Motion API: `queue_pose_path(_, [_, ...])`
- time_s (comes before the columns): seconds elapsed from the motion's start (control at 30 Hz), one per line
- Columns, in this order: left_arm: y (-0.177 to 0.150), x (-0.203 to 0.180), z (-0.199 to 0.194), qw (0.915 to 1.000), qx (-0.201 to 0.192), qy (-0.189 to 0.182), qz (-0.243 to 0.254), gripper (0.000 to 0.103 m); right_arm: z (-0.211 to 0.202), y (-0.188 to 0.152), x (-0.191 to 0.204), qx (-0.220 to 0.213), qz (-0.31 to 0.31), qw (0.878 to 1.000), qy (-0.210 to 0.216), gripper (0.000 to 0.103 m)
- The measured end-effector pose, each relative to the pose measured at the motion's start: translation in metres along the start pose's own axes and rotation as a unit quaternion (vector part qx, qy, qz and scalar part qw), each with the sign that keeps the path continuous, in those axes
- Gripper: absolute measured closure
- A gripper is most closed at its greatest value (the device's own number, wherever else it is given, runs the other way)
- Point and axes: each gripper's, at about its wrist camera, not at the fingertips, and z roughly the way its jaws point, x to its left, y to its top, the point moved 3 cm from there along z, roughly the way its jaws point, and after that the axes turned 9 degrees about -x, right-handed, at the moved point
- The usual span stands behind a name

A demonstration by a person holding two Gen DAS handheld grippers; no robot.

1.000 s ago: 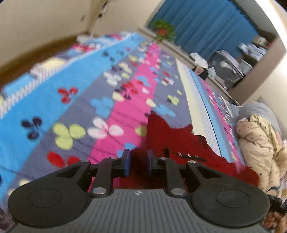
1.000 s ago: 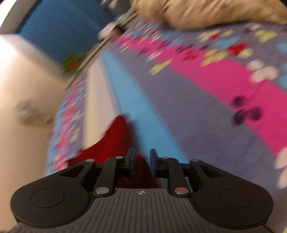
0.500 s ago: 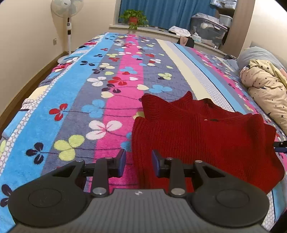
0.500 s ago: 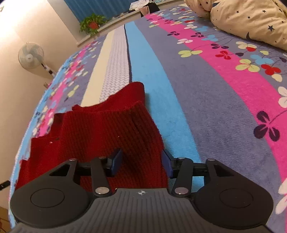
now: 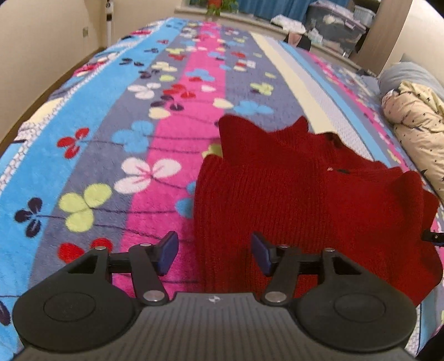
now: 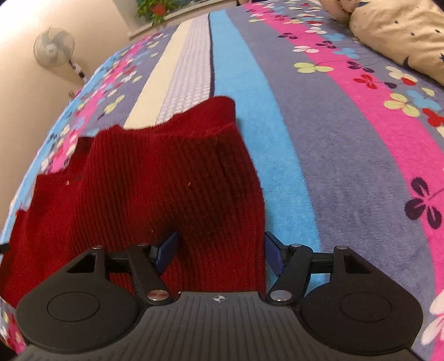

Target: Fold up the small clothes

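A red knit sweater (image 5: 305, 200) lies folded over on the flowered, striped blanket (image 5: 116, 116). My left gripper (image 5: 215, 254) hovers low over the sweater's left edge, its jaws opening. The cloth lies under the gap and the blue pads (image 5: 169, 251) do not press on it. In the right wrist view the same sweater (image 6: 155, 177) fills the lower left. My right gripper (image 6: 220, 252) straddles the sweater's right edge, jaws opening, with the knit between the pads (image 6: 273, 257) but not squeezed.
A cream star-print quilt (image 5: 416, 133) is bunched along the bed's right side, with a grey pillow (image 5: 410, 75) behind it. A standing fan (image 6: 54, 48) is by the wall. A potted plant (image 6: 152, 8) and storage boxes (image 5: 338, 22) are beyond the bed's far end.
Both grippers' jaws have widened from nearly shut and let go of the red sweater, which now rests on the blanket. Both views rolled level and sank closer to the bed.
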Motion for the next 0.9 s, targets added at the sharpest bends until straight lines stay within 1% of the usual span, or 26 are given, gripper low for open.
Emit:
queue_pose_path(0.03, [-0.001, -0.001, 0.004, 1.0000, 0.004, 0.001, 0.000, 0.044, 0.000, 0.000, 0.002, -0.002, -0.009, 1.000, 0.001, 0.059])
queue_pose_path(0.07, [-0.001, -0.001, 0.007, 1.0000, 0.009, -0.001, 0.001, 0.056, -0.002, 0.000, 0.004, -0.007, -0.018, 1.000, 0.001, 0.070])
queue_pose_path(0.1, [-0.002, -0.002, 0.010, 0.9999, 0.013, -0.005, 0.002, 0.061, -0.004, 0.002, 0.005, -0.014, -0.025, 1.000, 0.000, 0.075])
queue_pose_path(0.13, [-0.002, -0.003, 0.012, 0.9998, 0.017, -0.008, 0.004, 0.074, -0.007, 0.003, 0.005, -0.019, -0.025, 0.999, 0.003, 0.082])
queue_pose_path(0.17, [-0.002, -0.004, 0.013, 0.9998, 0.017, -0.007, 0.008, 0.090, -0.011, 0.005, 0.003, -0.026, -0.019, 0.999, 0.008, 0.085])
queue_pose_path(0.23, [0.002, -0.004, 0.009, 0.9999, 0.003, -0.007, 0.011, 0.091, -0.020, 0.010, 0.000, -0.045, -0.006, 0.999, 0.015, 0.088])
queue_pose_path(0.27, [0.005, -0.003, 0.004, 0.9999, -0.011, -0.009, 0.009, 0.092, -0.027, 0.013, -0.001, -0.060, -0.003, 0.998, 0.017, 0.093])
queue_pose_path(0.33, [0.015, 0.000, -0.011, 0.9986, -0.049, -0.020, -0.005, 0.092, -0.049, 0.020, -0.003, -0.106, 0.006, 0.994, 0.020, 0.094])
queue_pose_path(0.43, [0.027, 0.002, -0.027, 0.9940, -0.104, -0.028, -0.013, 0.092, -0.075, 0.030, -0.011, -0.169, 0.034, 0.984, 0.040, 0.095])
queue_pose_path(0.53, [0.041, -0.008, -0.037, 0.9855, -0.168, -0.021, 0.007, 0.092, -0.082, 0.042, -0.008, -0.219, 0.018, 0.975, 0.033, 0.096])
queue_pose_path(0.57, [0.046, -0.013, -0.041, 0.9805, -0.195, -0.013, 0.015, 0.092, -0.085, 0.047, -0.006, -0.243, 0.012, 0.970, 0.031, 0.096])
queue_pose_path(0.6, [0.051, -0.016, -0.043, 0.9753, -0.220, -0.004, 0.019, 0.092, -0.088, 0.053, -0.002, -0.276, 0.002, 0.961, 0.024, 0.096])
queue_pose_path(0.67, [0.059, -0.017, -0.041, 0.9678, -0.251, 0.011, 0.009, 0.092, -0.091, 0.062, 0.004, -0.324, -0.011, 0.946, 0.010, 0.097])
queue_pose_path(0.7, [0.062, -0.014, -0.036, 0.9666, -0.256, 0.018, -0.002, 0.092, -0.090, 0.067, 0.005, -0.342, -0.014, 0.939, 0.002, 0.097])
queue_pose_path(0.73, [0.064, -0.012, -0.028, 0.9676, -0.251, 0.025, -0.011, 0.092, -0.085, 0.071, 0.006, -0.352, -0.014, 0.936, -0.009, 0.097])
queue_pose_path(0.77, [0.065, -0.009, -0.017, 0.9705, -0.238, 0.033, -0.017, 0.092, -0.075, 0.075, 0.007, -0.347, -0.014, 0.938, -0.015, 0.097])
queue_pose_path(0.83, [0.064, -0.004, 0.013, 0.9800, -0.192, 0.050, -0.017, 0.092, -0.047, 0.081, 0.007, -0.312, -0.016, 0.950, -0.027, 0.097])
queue_pose_path(0.87, [0.062, -0.002, 0.030, 0.9849, -0.161, 0.062, -0.011, 0.092, -0.027, 0.082, 0.005, -0.281, -0.019, 0.959, -0.037, 0.097])
queue_pose_path(0.9, [0.056, -0.001, 0.048, 0.9894, -0.125, 0.074, -0.004, 0.091, -0.004, 0.082, 0.003, -0.238, -0.020, 0.970, -0.046, 0.097])
